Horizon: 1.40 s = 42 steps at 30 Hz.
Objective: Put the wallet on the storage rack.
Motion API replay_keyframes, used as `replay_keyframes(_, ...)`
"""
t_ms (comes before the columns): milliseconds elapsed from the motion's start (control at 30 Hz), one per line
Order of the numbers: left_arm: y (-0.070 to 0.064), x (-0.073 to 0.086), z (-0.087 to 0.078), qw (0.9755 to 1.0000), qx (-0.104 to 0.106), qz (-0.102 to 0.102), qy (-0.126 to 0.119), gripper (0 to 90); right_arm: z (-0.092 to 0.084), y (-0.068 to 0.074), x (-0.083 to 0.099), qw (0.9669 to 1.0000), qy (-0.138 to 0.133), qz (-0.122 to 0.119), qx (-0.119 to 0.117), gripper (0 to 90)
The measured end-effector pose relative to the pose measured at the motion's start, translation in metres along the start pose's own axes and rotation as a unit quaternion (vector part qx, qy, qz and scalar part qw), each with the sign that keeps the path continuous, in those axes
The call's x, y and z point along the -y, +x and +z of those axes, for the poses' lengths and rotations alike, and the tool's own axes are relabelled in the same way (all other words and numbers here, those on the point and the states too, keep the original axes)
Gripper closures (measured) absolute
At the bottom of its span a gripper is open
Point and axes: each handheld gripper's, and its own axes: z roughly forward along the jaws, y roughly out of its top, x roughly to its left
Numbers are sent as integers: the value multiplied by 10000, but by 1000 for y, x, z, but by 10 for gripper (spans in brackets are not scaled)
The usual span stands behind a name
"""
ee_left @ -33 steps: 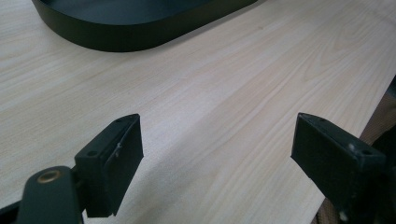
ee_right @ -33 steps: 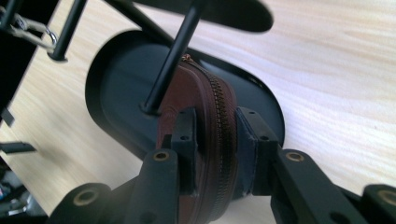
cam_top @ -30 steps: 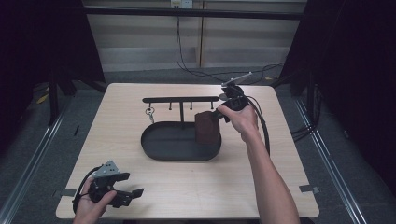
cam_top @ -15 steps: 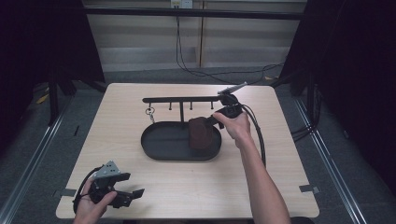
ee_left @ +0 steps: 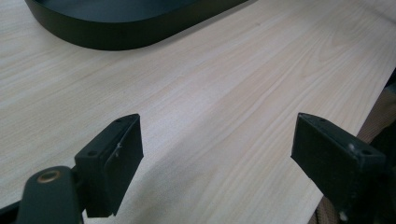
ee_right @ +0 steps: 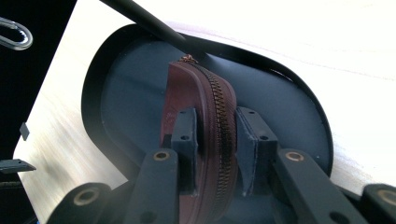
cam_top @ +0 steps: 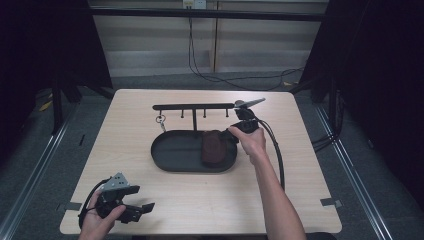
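From the high view we see a pale wooden desk [cam_top: 200,200] carrying a dark oval tray [cam_top: 172,152]. Behind the tray stands a black rack [cam_top: 195,106], a level bar with short pegs, and a small metal ring [cam_top: 160,120] hangs from its left part.

The right gripper [cam_top: 234,134] sits at the right end of the tray, held by the person's right hand [cam_top: 250,142], whose forearm comes up from the bottom edge. We find its jaws clamped on a brown zipped pouch [cam_top: 213,148]. In the right gripper view the pouch [ee_right: 196,121] stands on edge between the two black pads, one pad on each flat side, with the zipper running up the curved rim toward the camera. The pouch sits over the dark floor of the tray [ee_right: 289,112], in its right part; we cannot tell whether its lower edge touches the floor.

The left gripper [cam_top: 134,210] lies near the front left corner of the desk, well apart from the tray, in the person's left hand [cam_top: 97,222]. In the left gripper view its jaws stand wide apart with only bare wood between them, and the rim of the tray [ee_left: 116,39] crosses the top of that view.
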Motion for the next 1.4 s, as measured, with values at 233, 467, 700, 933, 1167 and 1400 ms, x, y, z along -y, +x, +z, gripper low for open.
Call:
replay_keyframes(233,0,0,0,10000,-11,-11,27,164,5,-10,5,9997,-187,117,-96,702)
replay_keyframes(467,0,0,0,10000,-17,-17,15,164,8,-23,12,9987,-302,374,-187,685)
replay_keyframes(700,1,0,-1,10000,27,-23,-7,164,9,-27,16,9984,-387,410,-65,649)
replay_keyframes(933,1,0,0,10000,33,-22,-4,164,8,-30,20,9978,-506,399,135,613)
replay_keyframes(1167,2,0,0,10000,63,-25,-12,163,2,-27,20,9976,-628,271,84,532)
replay_keyframes(1400,7,0,0,9998,20,-207,-78,163,-2,-20,21,9968,-763,-86,217,335)
